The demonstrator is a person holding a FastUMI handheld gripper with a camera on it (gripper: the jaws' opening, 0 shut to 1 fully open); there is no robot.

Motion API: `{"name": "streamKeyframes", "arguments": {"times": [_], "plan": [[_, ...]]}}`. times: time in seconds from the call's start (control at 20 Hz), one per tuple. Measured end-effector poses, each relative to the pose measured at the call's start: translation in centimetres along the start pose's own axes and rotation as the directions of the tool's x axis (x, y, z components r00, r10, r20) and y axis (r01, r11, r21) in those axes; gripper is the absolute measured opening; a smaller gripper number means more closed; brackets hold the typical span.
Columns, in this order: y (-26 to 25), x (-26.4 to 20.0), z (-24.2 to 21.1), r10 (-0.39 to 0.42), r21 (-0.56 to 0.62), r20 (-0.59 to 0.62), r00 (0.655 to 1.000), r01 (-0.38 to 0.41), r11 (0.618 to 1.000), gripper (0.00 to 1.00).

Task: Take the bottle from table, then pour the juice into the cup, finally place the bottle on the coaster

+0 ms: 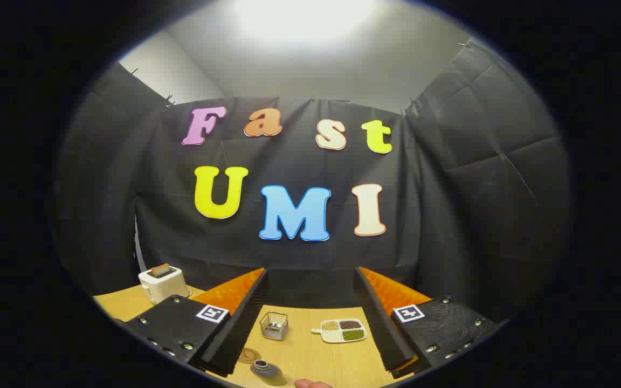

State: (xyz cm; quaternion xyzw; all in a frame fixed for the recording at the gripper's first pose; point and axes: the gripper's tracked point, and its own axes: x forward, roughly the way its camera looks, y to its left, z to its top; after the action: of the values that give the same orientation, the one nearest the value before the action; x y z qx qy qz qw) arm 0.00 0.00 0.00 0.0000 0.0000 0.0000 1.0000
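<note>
Gripper [310, 323] fingers spread wide above the table [310, 355]; the dark bottle [265, 369] below looks smooth, likely slippery, best gripped mid-body

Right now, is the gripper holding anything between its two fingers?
No: the gripper is open, its fingers spread wide with bare wooden table between them, and the wire basket sits untouched.
</note>
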Motion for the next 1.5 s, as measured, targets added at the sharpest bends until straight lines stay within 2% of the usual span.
{"name": "streamKeyframes", "arguments": {"times": [0.6,0.85,1.15,1.5], "plan": [[0.8,0.1,-2.7,0.020,0.037,-0.033,0.999,-0.019,0.999,0.96],[1.6,-0.5,-7.1,0.026,0.065,-0.087,0.996,-0.020,0.998,0.96],[3.6,-0.5,-10.4,0.059,0.069,-0.050,0.997,-0.056,0.996,0.96],[7.9,-1.1,-16.4,0.107,0.048,-0.077,0.991,-0.103,0.993,0.96]]}}
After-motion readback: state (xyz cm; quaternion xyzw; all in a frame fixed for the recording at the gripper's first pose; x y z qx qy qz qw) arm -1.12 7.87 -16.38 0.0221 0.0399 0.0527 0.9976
